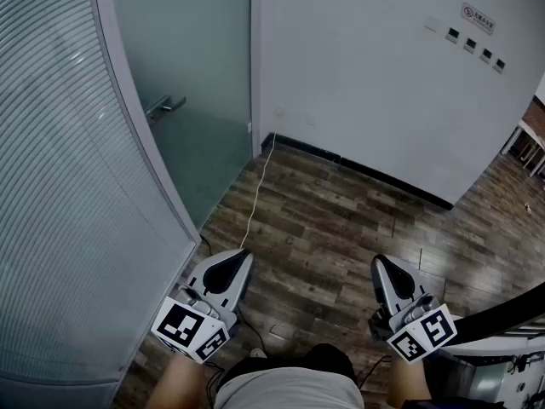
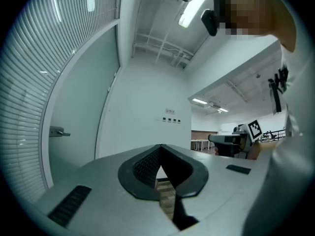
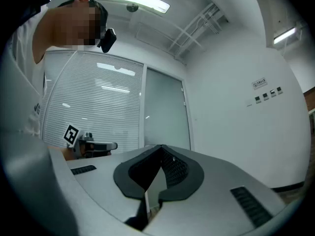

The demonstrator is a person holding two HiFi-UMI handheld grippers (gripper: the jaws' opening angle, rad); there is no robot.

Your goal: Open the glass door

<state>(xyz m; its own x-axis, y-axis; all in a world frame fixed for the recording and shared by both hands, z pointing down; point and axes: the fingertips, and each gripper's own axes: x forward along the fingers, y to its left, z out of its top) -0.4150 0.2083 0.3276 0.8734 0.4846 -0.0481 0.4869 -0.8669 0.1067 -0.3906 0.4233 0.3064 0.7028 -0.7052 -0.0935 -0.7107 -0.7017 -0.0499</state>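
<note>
The frosted glass door (image 1: pixel 187 75) stands upright ahead and to the left, its long axis vertical. It sits between a curved partition with blinds (image 1: pixel 60 194) and the white wall (image 1: pixel 366 75), and appears to be closed, though its edges are hard to read. Its lever handle (image 1: pixel 164 106) lies level, the free end pointing toward the wall. The left gripper (image 1: pixel 239 257) and right gripper (image 1: pixel 381 266) are held level above the wooden floor (image 1: pixel 341 220), well short of the door. Each has its jaws pressed together with nothing between them.
</note>
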